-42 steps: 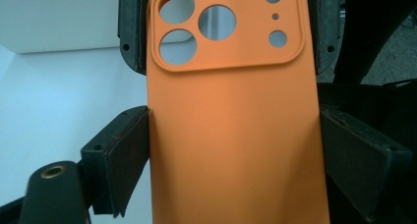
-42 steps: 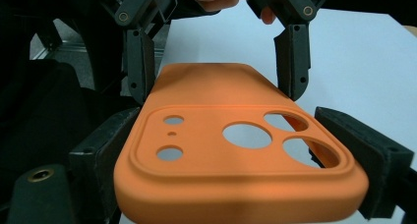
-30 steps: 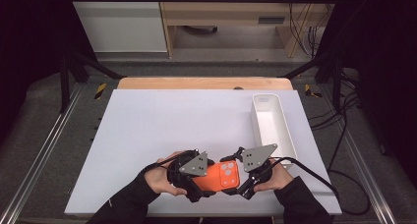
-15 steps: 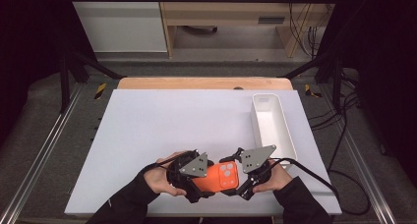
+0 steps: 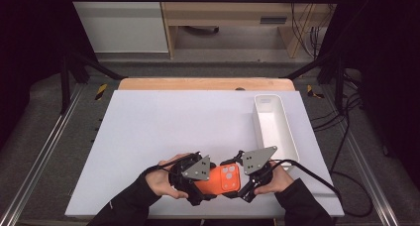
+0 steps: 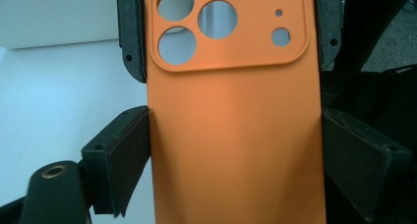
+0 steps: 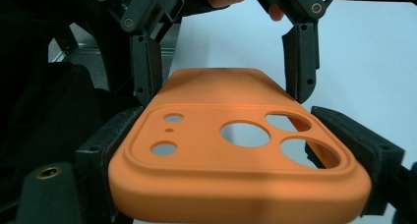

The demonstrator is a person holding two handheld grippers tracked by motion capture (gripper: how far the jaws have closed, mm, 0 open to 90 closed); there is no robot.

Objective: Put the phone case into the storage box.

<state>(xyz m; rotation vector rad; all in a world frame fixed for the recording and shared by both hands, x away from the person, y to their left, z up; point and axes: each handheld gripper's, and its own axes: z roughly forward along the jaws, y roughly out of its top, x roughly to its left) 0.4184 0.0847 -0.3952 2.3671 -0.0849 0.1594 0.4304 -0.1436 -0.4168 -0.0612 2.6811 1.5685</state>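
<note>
Both grippers hold one orange phone case (image 5: pixel 221 179) between them, just above the near edge of the white table (image 5: pixel 163 132). Left gripper (image 5: pixel 190 179) clamps the plain lower half by its long sides; right gripper (image 5: pixel 247 179), whose jaws have just been closing, pinches the end with the camera cut-outs, pads pressed against both edges. Sharing the soft shell this way keeps it flat and level, back face up, probably so neither end sags. An empty white tray (image 5: pixel 262 124) waits well apart at the table's right side.
</note>
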